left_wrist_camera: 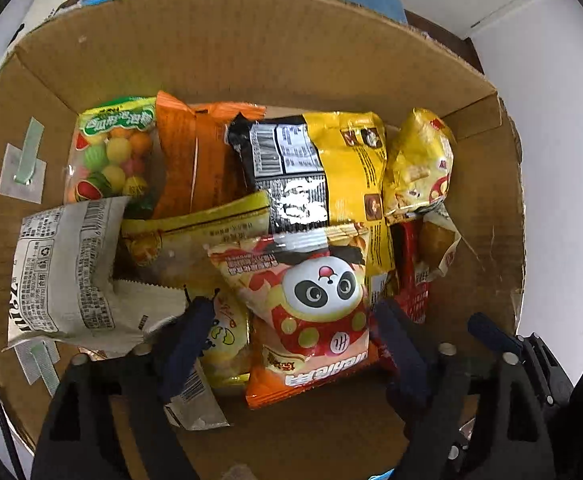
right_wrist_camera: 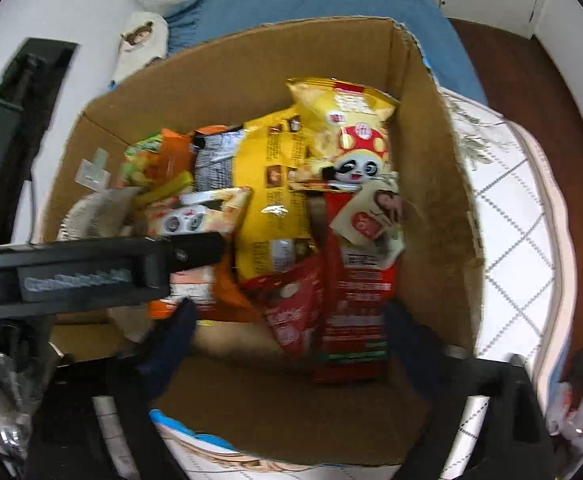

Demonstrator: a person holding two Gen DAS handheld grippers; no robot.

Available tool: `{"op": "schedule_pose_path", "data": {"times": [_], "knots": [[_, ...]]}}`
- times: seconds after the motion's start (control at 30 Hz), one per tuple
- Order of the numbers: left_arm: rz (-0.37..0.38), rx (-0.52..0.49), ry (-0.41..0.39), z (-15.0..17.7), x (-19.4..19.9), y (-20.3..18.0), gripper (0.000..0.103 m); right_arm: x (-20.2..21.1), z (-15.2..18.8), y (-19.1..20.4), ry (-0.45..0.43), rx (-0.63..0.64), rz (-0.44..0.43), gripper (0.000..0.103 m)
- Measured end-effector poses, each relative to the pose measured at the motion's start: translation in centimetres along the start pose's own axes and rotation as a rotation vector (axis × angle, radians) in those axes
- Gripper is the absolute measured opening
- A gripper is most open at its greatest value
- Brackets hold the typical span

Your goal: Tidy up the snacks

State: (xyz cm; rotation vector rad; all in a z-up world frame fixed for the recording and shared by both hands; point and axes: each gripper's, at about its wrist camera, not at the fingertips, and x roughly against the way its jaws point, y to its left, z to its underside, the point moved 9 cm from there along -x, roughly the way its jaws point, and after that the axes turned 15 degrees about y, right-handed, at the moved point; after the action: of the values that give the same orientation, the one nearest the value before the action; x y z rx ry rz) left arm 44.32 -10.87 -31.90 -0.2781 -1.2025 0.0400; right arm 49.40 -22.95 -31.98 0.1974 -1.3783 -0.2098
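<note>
Hovering over the cardboard box [left_wrist_camera: 251, 48], my left gripper [left_wrist_camera: 291, 312] held released fingers astride the panda snack bag [left_wrist_camera: 315, 300], long axis toward twelve o'clock; right gripper [right_wrist_camera: 287, 316] also released.

A cardboard box [left_wrist_camera: 251, 48] holds all the snack packets. Along its far wall, from left to right, lie a candy bag [left_wrist_camera: 111, 152], a crimped packet [left_wrist_camera: 195, 160], a large barcode bag [left_wrist_camera: 315, 168] and a crumpled bag [left_wrist_camera: 419, 164]. Nearer, a panda packet [left_wrist_camera: 315, 312] lies on the others, with a paper-like packet [left_wrist_camera: 67, 276] to its left.
</note>
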Motion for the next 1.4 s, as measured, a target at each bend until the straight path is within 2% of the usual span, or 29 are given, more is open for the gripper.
{"op": "schedule_pose_path", "data": {"times": [0.27,0.6,0.8,1.07,1.4], "knots": [[-0.021,-0.005,-0.043,1.1,2.4,0.9,0.087,1.3,0.1,0.0,-0.011,-0.003,0.065,0.100],[-0.070,0.012,-0.203,4.5,7.1,2.4,0.087,5.2,2.2,0.3,-0.090,0.001,0.085,0.100],[-0.119,0.011,-0.353,8.4,10.6,3.2,0.087,8.5,5.2,1.2,-0.185,0.011,0.101,0.101],[-0.139,-0.016,-0.523,16.2,13.3,2.8,0.087,13.0,10.4,3.4,-0.327,0.044,0.142,0.102],[-0.178,-0.017,-0.687,24.8,17.0,1.8,0.087,19.1,17.9,5.6,-0.504,0.066,0.166,0.103]]}}
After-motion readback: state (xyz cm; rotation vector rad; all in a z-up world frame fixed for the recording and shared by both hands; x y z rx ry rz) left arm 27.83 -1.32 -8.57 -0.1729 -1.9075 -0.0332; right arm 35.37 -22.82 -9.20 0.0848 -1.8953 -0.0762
